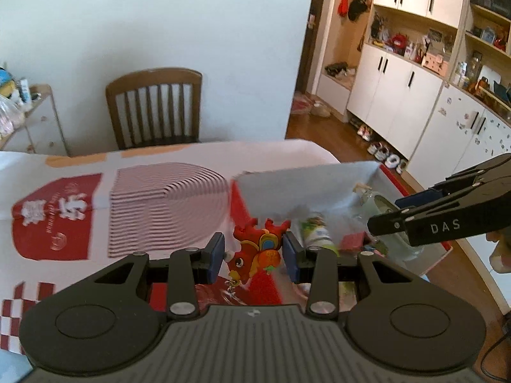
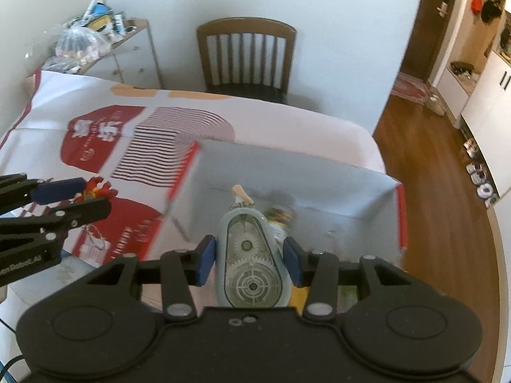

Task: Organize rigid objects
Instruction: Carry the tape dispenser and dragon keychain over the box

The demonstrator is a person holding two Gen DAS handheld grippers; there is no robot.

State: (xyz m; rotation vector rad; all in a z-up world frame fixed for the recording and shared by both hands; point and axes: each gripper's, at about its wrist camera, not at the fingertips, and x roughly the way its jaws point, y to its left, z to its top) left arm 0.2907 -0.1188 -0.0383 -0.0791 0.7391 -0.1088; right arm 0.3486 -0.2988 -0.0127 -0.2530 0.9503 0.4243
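The counter (image 2: pixel 287 121), spread with a red-and-white printed cloth, carries an open box (image 2: pixel 287 172) with grey inner walls and red edges near its right end. In the left wrist view the box (image 1: pixel 306 178) lies ahead and to the right of the left gripper, so that arm would have to travel rightward to reach it; the right gripper already hangs over the opening and is the nearer of the two.

Inside the box lie a small bottle with a green-and-white label (image 1: pixel 317 231), a clear glass bottle (image 1: pixel 367 196) toward the far side, and a flat red item (image 1: pixel 351 241); other contents are too blurred to name.

The right gripper (image 2: pixel 249 261) has its blue pads set against both sides of a pale translucent correction-tape dispenser (image 2: pixel 249 255), whose gears show through the shell. Its long axis runs straight forward along the fingers, the nozzle pointing at the far wall of the box. It seems ready to be let go into the box.

The left gripper (image 1: pixel 254 253) holds a red dragon keychain figure (image 1: pixel 255 250) between its pads, raised above the cloth just left of the box, its small metal chain (image 1: pixel 233 284) dangling below. Judging by the layout, the figure goes into the box as well.
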